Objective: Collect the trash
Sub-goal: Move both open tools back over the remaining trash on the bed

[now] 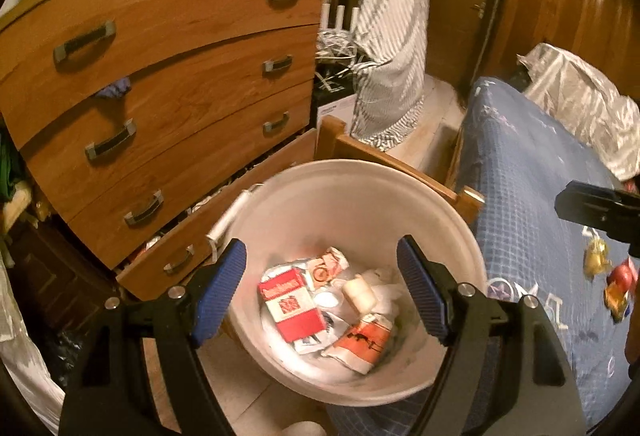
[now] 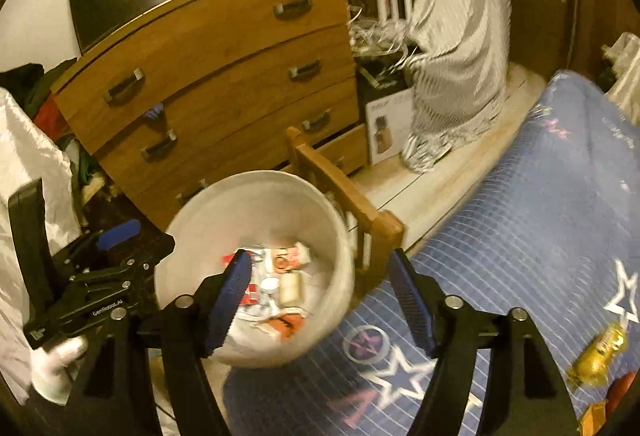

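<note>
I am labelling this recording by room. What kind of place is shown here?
Most likely a bedroom at home. A wooden chest of drawers stands beside a bed with a blue star-patterned cover, and a white bucket used for trash sits on the floor between them.

It was a lived-in home bedroom: a wooden chest of drawers [image 1: 168, 108] stood beside a bed [image 2: 540, 216] with a blue star-patterned cover, clothes heaped around.

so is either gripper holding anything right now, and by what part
Nothing is held. The left gripper and the right gripper both stand open with no trash between their pads, above the white bucket of trash.
</note>
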{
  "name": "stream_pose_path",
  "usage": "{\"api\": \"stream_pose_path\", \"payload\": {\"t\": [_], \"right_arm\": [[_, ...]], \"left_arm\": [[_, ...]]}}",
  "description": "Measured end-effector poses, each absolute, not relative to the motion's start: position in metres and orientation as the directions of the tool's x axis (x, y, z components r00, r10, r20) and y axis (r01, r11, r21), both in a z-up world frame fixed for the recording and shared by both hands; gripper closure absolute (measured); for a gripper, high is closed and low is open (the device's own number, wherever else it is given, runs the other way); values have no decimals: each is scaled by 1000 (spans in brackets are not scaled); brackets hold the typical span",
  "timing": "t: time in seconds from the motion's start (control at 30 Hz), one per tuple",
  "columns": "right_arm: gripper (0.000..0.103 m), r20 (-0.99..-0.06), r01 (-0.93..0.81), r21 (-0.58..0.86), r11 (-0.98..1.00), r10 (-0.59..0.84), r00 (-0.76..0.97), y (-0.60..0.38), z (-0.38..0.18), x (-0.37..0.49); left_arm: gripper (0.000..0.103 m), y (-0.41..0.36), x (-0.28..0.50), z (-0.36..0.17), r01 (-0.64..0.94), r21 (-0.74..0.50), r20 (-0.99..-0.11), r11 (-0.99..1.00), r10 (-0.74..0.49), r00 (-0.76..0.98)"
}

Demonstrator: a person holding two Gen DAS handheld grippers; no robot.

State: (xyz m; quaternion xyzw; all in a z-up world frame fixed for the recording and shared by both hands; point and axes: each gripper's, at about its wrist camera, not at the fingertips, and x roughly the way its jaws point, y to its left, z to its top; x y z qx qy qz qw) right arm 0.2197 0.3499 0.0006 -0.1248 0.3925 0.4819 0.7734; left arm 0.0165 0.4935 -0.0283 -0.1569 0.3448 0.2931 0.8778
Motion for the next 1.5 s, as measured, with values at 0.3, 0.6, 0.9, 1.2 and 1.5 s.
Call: {"api": "stream_pose_path", "payload": {"t": [0.3, 0.6, 0.9, 1.2, 1.5], "right_arm": [[20, -643, -788, 84, 610, 637, 425, 237, -13, 188], [18, -621, -733, 40, 679, 591, 514, 144, -28, 170], [18, -628, -660, 71, 748, 548, 553, 54, -48, 173], [18, -661, -507, 121, 853, 450, 601, -92, -100, 180], [26, -714, -368, 147, 918, 355, 603, -217, -156, 237]], "left_arm": [[28, 416, 36, -27, -529, -5, -670, 848, 390, 632], [28, 358, 63, -29, -448, 13, -676, 894, 338, 655], [28, 293, 89, -34, -357, 25, -691, 934, 274, 669], [28, 199, 138, -76, -160, -42, -770, 986, 70, 634], [29, 91, 196, -122, 25, -105, -831, 994, -101, 547]]}}
